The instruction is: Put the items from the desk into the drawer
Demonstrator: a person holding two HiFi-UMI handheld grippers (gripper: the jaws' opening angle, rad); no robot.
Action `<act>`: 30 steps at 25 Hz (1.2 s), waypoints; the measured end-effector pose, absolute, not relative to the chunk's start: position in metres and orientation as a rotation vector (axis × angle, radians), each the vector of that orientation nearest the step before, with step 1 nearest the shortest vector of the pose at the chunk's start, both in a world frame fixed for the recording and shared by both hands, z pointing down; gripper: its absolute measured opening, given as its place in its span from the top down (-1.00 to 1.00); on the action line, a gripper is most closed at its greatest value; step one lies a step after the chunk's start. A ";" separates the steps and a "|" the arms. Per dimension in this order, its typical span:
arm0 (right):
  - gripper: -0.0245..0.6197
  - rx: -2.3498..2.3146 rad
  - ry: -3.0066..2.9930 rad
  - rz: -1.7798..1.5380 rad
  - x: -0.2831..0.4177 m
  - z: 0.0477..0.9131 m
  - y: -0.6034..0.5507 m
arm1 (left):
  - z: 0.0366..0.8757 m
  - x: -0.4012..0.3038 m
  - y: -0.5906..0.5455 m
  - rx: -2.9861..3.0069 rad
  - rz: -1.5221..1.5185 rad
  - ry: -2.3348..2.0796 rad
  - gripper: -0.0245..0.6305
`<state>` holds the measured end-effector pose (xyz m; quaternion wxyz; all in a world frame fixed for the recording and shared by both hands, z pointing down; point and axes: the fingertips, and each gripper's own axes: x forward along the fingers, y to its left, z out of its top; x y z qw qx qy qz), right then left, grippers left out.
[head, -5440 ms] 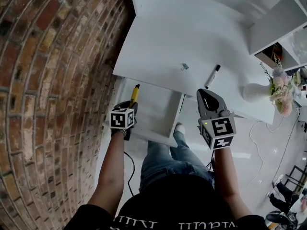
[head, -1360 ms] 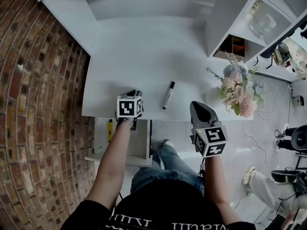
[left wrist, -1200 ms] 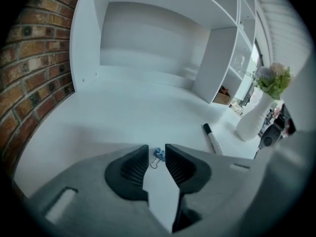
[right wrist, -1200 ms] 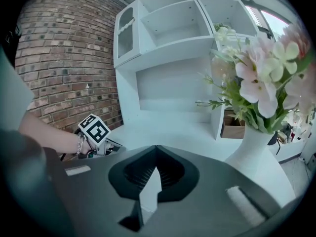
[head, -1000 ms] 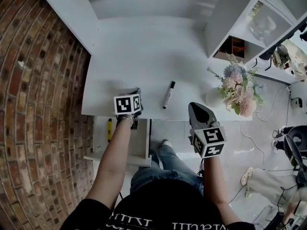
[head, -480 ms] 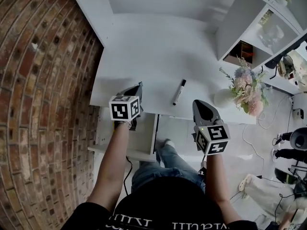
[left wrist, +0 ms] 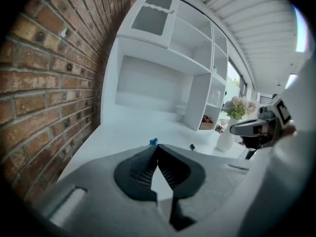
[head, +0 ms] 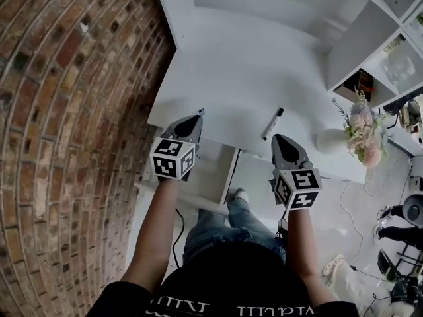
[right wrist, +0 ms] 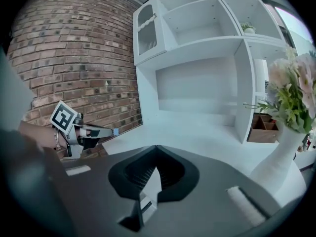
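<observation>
My left gripper (head: 198,113) hovers over the front left of the white desk (head: 244,65), shut on a small blue clip (left wrist: 153,141) pinched at its tips; the right gripper view also shows the clip (right wrist: 115,132). A black marker (head: 273,123) lies on the desk near the front edge, between the two grippers. My right gripper (head: 280,137) is shut with nothing in it, held over the desk's front edge just right of the marker. Below the left gripper the drawer (head: 213,170) stands pulled out; its inside is mostly hidden by the gripper and arm.
A white vase of flowers (head: 357,127) stands at the desk's right end, close to my right gripper. White shelving (head: 370,38) rises behind it and along the back. A brick wall (head: 73,111) borders the desk on the left.
My left gripper has lifted off the desk surface with the blue clip at its tips. My right gripper has shifted slightly near the front edge. The head view has swung.
</observation>
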<state>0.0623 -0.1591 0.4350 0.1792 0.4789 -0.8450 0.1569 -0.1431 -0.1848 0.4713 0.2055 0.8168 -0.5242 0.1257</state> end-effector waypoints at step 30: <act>0.90 1.333 -2.180 0.558 0.058 0.519 -0.122 | 0.742 -0.159 -0.077 1.648 0.782 -1.068 0.92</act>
